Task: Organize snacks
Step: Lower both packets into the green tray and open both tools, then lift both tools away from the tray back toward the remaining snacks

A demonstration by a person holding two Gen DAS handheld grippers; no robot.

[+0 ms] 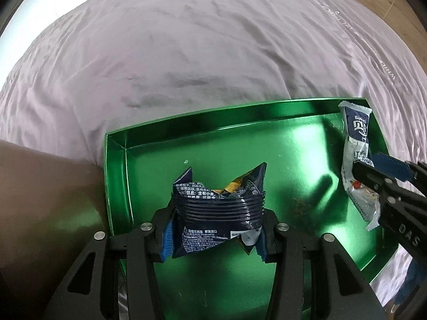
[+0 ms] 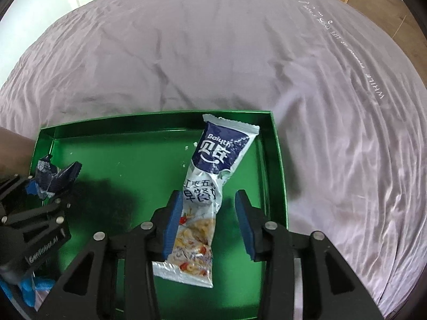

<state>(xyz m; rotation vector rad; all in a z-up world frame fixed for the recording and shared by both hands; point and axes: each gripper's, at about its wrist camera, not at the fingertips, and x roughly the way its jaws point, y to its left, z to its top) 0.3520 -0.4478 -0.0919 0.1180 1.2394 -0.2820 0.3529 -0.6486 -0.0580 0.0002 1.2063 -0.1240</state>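
While the left gripper (image 1: pixel 216 213) pinches the dark blue snack pack (image 1: pixel 217 208) over the green tray (image 1: pixel 240 112) — likely to drop it in — the right gripper (image 2: pixel 209 224) stands open. Its jaws straddle the white snack pouch (image 2: pixel 210 186) lying in the tray's right side, on the purple bedsheet (image 2: pixel 186 53).

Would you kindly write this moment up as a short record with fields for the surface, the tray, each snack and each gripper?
surface: wrinkled mauve bedsheet
tray: shiny green tray resting on the sheet
dark snack: crumpled dark blue packet, above the tray's left part
long snack: white and blue packet, lying at the tray's right side
left gripper: shut on the dark blue packet
right gripper: open, jaws either side of the white and blue packet, right pad clear of it
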